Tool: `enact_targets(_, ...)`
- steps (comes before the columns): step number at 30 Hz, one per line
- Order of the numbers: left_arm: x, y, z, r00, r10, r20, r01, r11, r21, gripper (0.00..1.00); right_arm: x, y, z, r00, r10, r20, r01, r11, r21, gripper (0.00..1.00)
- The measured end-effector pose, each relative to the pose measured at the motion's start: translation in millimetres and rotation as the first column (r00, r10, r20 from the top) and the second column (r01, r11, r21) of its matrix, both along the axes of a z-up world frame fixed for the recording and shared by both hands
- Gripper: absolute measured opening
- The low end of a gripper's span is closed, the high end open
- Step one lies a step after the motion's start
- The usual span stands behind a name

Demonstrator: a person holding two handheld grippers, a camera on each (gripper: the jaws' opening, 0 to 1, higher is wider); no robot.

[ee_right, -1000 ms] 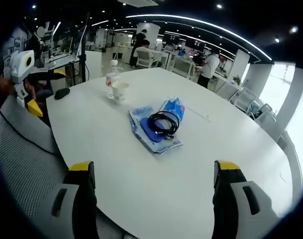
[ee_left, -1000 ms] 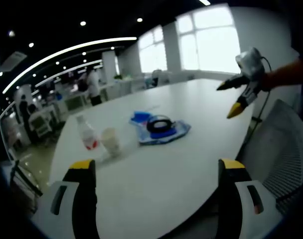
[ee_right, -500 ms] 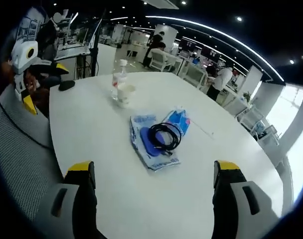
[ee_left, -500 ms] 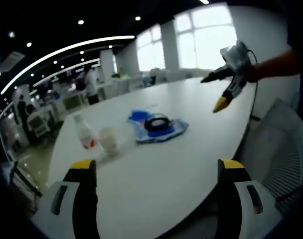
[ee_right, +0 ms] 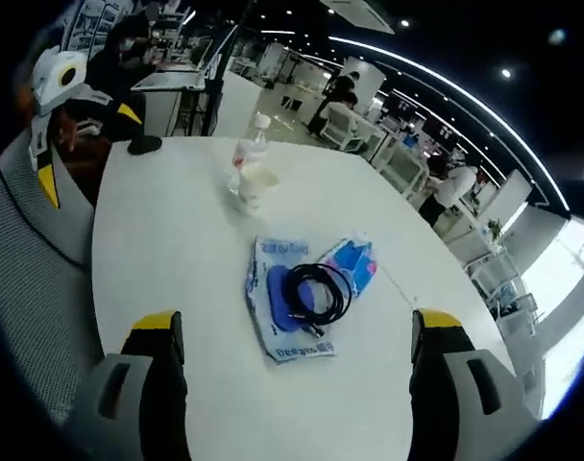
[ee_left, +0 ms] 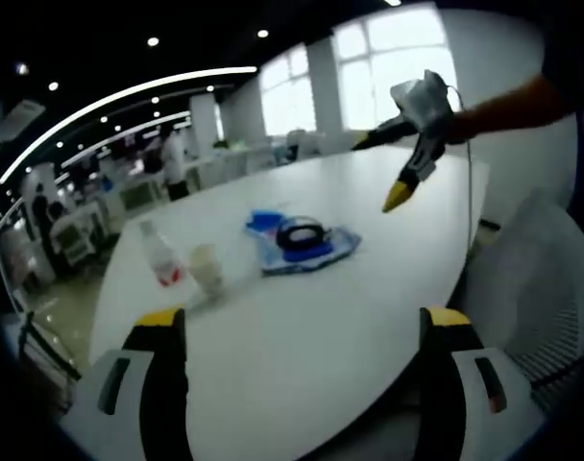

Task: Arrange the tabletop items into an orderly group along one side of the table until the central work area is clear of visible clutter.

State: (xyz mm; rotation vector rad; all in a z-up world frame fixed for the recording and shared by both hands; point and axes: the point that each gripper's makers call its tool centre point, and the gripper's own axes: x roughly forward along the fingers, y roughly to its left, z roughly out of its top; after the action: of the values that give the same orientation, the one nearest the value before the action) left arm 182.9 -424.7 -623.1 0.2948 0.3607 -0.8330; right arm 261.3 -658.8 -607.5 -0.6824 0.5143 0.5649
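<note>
Right gripper view: right gripper (ee_right: 297,365) jaws apart, empty, above coiled black cable (ee_right: 316,291) on blue plastic packets (ee_right: 284,312) mid white table (ee_right: 158,240). Left gripper (ee_left: 302,370) also agape. Descend straight, pinch cable coil, not slippery packets, I'd say.

Bright windows (ee_left: 398,67) blow out to white glare, ceiling light strips (ee_right: 446,72) bend with fisheye distortion; both views soft, slightly blurred

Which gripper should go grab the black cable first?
Probably the right gripper. It hangs open above the table, with the black cable lying straight ahead between its jaws. The left gripper sits back at the table's edge, nearer the bottle.
</note>
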Motion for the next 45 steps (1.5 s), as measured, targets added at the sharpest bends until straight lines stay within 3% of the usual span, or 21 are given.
enact_targets(8, -1.1, 1.4, -2.0, 1.000, -0.006, 0.001, 0.006, 1.000, 0.020, 0.98, 11.5, 2.7, 3.0, 0.999, 0.044, 0.018, -0.043, 0.999, -0.021, 0.97)
enact_targets(18, -1.4, 2.4, -3.7, 1.000, -0.007, 0.001, 0.007, 0.999, 0.040, 0.97, 17.7, -4.6, 2.2, 0.999, 0.042, 0.017, -0.041, 0.999, -0.032, 0.97)
enact_targets(28, -2.9, -0.6, -1.0, 1.000, -0.020, -0.001, 0.020, 1.000, 0.016, 0.97, 23.0, -5.3, 2.5, 0.998, 0.060, 0.019, -0.059, 0.998, -0.034, 0.94)
enact_targets(45, -2.0, -0.9, -0.7, 1.000, -0.016, -0.002, 0.016, 1.000, 0.013, 0.97, 58.9, -2.0, -0.1, 0.999, 0.046, -0.007, -0.046, 0.999, -0.005, 0.93)
